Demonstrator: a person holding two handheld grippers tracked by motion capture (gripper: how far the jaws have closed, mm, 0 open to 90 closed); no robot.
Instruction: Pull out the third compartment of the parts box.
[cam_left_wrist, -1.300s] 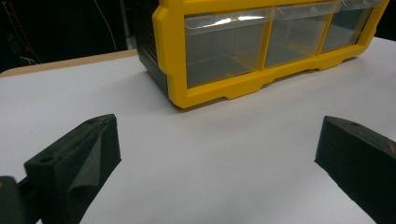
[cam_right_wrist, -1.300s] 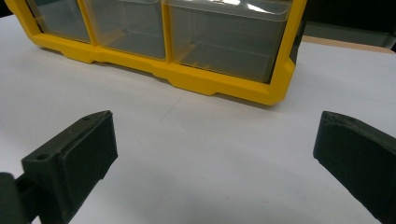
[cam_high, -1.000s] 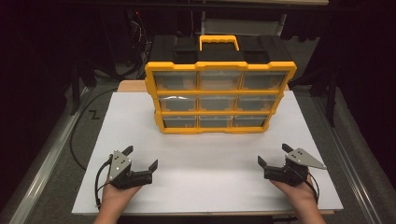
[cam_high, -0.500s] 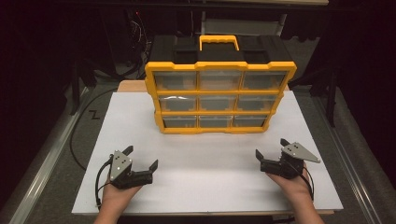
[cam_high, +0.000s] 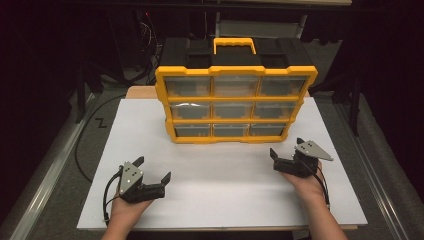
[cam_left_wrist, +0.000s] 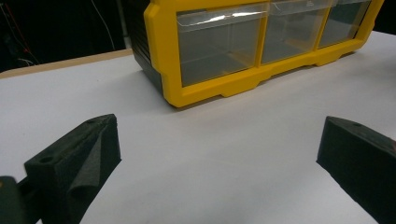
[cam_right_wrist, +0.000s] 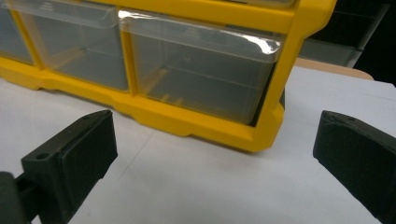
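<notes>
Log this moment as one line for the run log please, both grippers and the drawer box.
left gripper: open, over board, empty | right gripper: open, empty, nearer box | drawer box: upright on white board, drawers shut, untouched

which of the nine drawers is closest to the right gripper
The bottom-right drawer of the organizer. It is at the right end of the lowest row, nearest the right gripper, and it faces the open jaws in the right gripper view.

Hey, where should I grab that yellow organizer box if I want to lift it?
Judging by its shape, grip the yellow handle on top of the organizer box, coming down from above. The handle arches clear of the black top, leaving a gap for one jaw.
</notes>
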